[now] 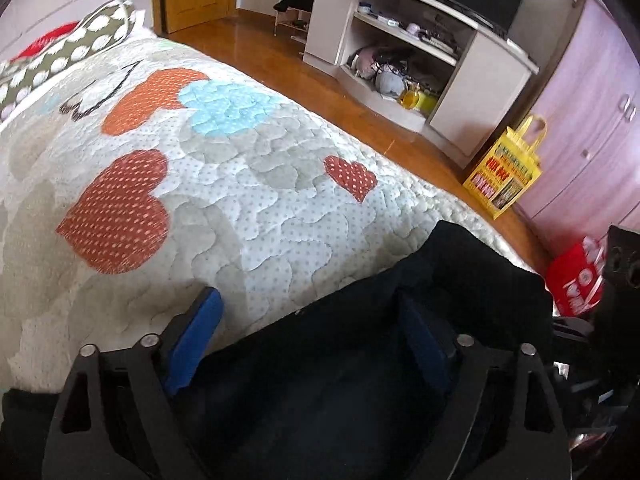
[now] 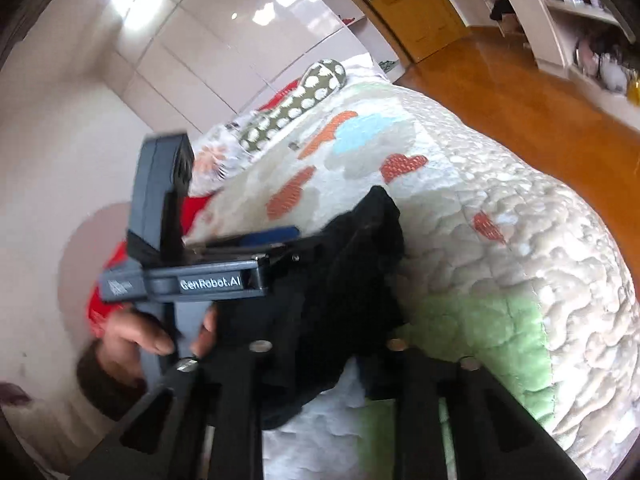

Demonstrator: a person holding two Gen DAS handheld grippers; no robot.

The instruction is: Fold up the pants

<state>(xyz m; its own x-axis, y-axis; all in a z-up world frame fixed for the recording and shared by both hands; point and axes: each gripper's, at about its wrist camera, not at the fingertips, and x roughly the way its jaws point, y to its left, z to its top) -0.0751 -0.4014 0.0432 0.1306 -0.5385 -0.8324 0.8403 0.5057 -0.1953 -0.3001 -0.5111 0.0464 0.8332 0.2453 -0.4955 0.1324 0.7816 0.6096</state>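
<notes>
The black pants [image 1: 360, 360] lie bunched over the near edge of the quilted bed [image 1: 240, 184]. My left gripper [image 1: 308, 312] is open, its blue pads wide apart; the left pad [image 1: 198, 332] is over the quilt, the right pad [image 1: 424, 340] sits against the dark cloth. In the right wrist view the pants [image 2: 340, 280] hang in a crumpled bundle from my right gripper [image 2: 326, 364], whose jaws are close together with cloth between them. The left gripper's body [image 2: 192, 276] and the hand holding it show to the left.
A spotted pillow [image 1: 76, 48] lies at the bed's head. A white shelf unit [image 1: 412, 52] stands across the wooden floor [image 1: 256, 40]. A yellow bag [image 1: 504, 172] and a red bag [image 1: 576, 280] stand by the pink wardrobe [image 1: 592, 128].
</notes>
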